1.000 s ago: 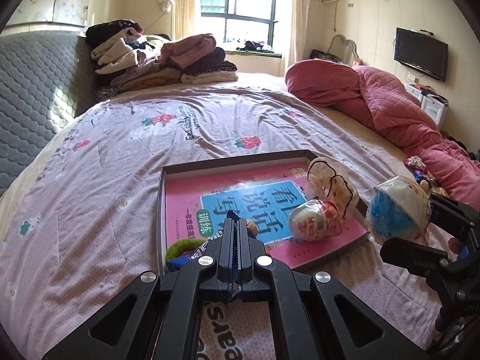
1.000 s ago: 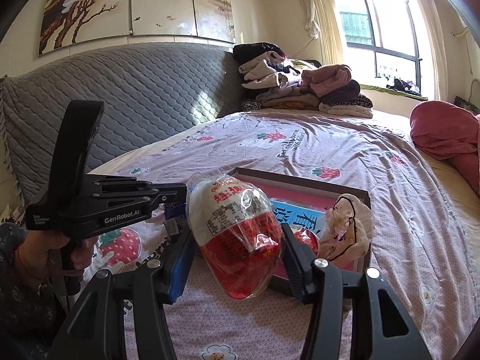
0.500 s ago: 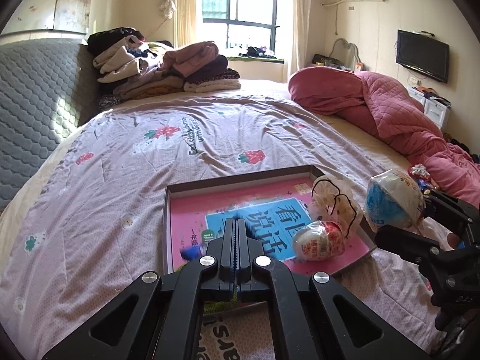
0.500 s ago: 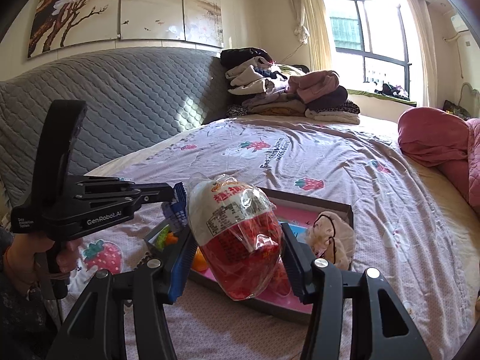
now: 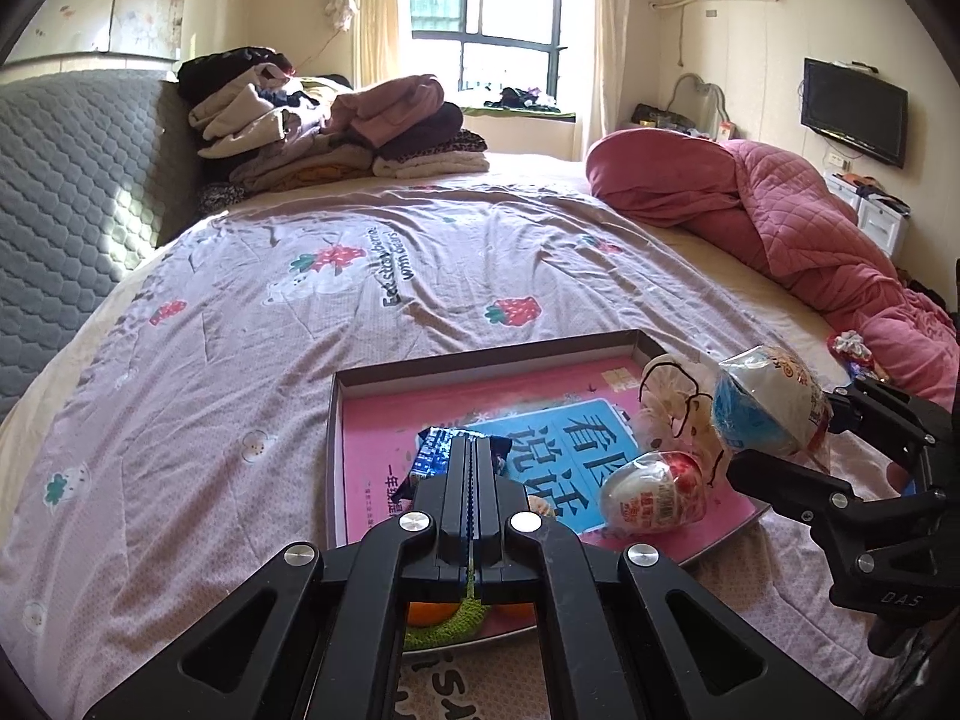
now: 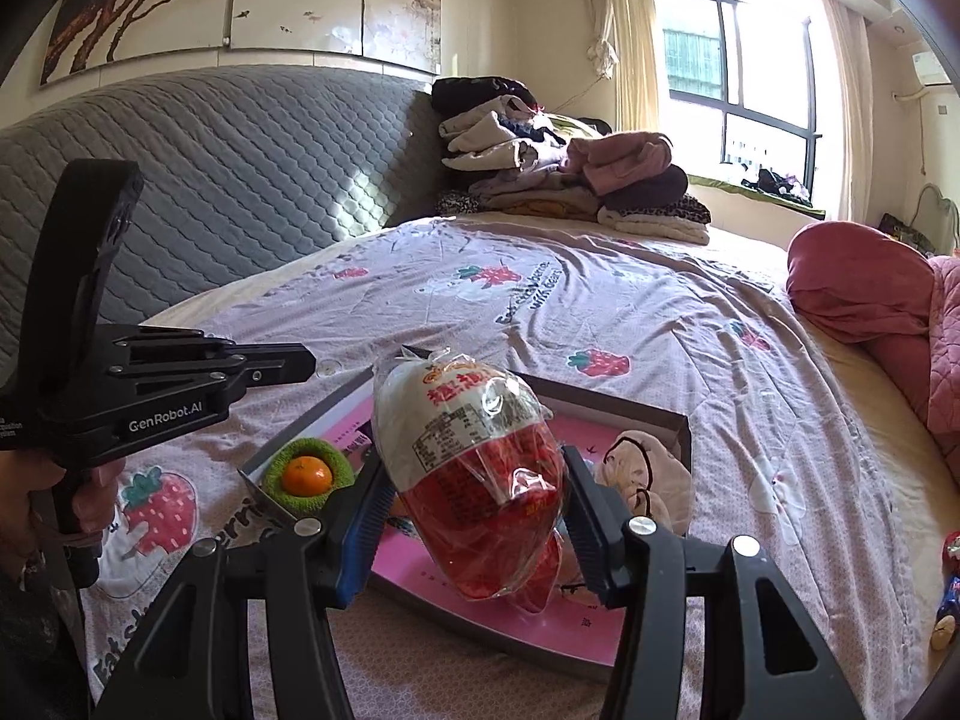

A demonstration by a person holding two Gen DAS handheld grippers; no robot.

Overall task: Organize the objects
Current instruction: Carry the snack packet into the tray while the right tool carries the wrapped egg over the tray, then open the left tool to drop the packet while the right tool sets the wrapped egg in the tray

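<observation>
While the right gripper's [image 6: 474,516] fingers [image 6: 366,516] are clamping a wrapped egg-shaped snack [image 6: 474,474] across its widest part, the packet is hanging in the air just over the near edge of the shallow box lid [image 6: 684,426] on the bed [image 6: 600,312]. Its clear film is looking slick and crinkly, and the shell beneath is probably thin, light plastic, so a gentle squeeze at the broad middle is likely serving better than a pinch at the tapered end, where it could squirt out. Meanwhile the left gripper [image 5: 474,450] is sitting clenched tight with nothing clearly caught between its fingers, hovering above a dark blue foil packet [image 5: 441,450] lying in the lid. A second egg snack [image 5: 654,495] is resting inside too, beside a soft pale pouch [image 5: 666,396], and an orange [image 6: 307,476] is nestling in a green knitted ring [image 6: 288,495] at the lid's corner.
</observation>
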